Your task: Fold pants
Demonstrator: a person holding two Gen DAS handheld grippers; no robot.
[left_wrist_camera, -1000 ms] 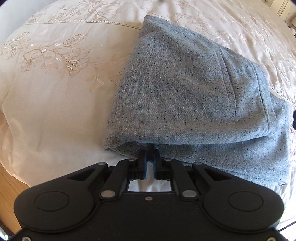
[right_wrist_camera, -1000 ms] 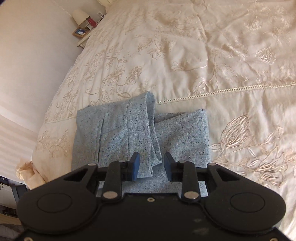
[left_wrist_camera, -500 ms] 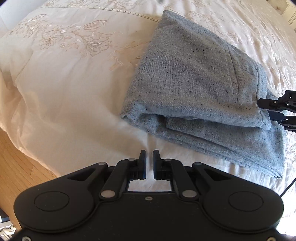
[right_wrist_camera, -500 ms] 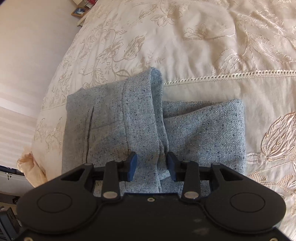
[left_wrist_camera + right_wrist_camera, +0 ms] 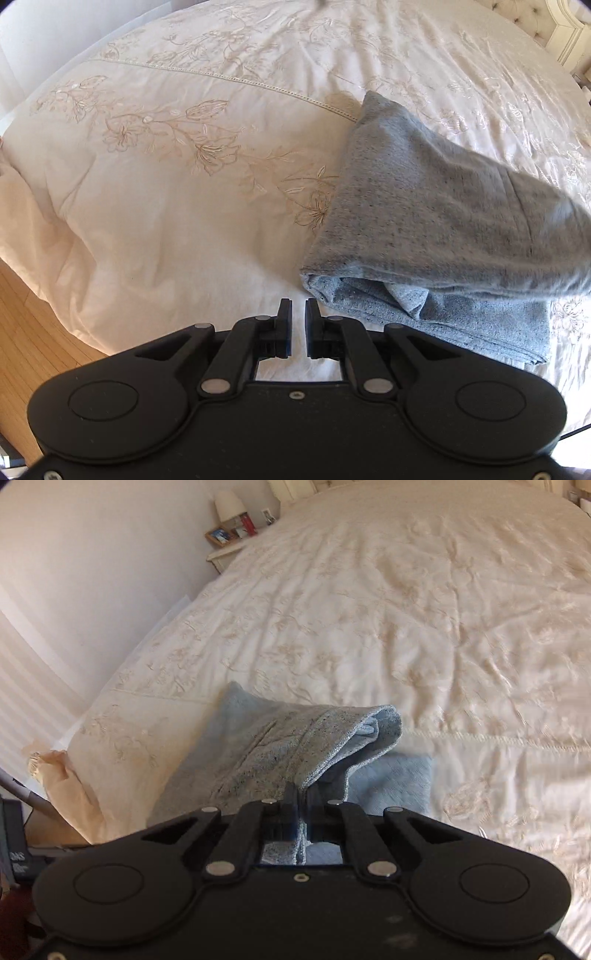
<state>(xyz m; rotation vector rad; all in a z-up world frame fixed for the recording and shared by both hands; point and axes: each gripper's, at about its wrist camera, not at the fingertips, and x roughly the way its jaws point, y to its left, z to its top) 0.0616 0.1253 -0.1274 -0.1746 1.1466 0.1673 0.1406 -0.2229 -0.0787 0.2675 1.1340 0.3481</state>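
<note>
The folded light-blue speckled pants [image 5: 436, 221] lie on the cream embroidered bedspread [image 5: 166, 206]. In the left wrist view they are at the right, with the top layer raised. My left gripper [image 5: 298, 306] is empty, its jaws a narrow gap apart, just left of the pants' near corner. In the right wrist view my right gripper [image 5: 301, 794] is shut on the waistband edge of the pants [image 5: 295, 746] and holds that top layer lifted off the lower layer [image 5: 391, 779].
The bed's edge and a wooden floor [image 5: 33, 332] are at the lower left in the left wrist view. A nightstand [image 5: 229, 550] with a lamp and picture frames stands by the wall far behind. The bedspread [image 5: 424, 609] stretches wide beyond the pants.
My left gripper let go of the pants' edge and backed away to the left. My right gripper closed on the waistband edge and lifted the top layer.
</note>
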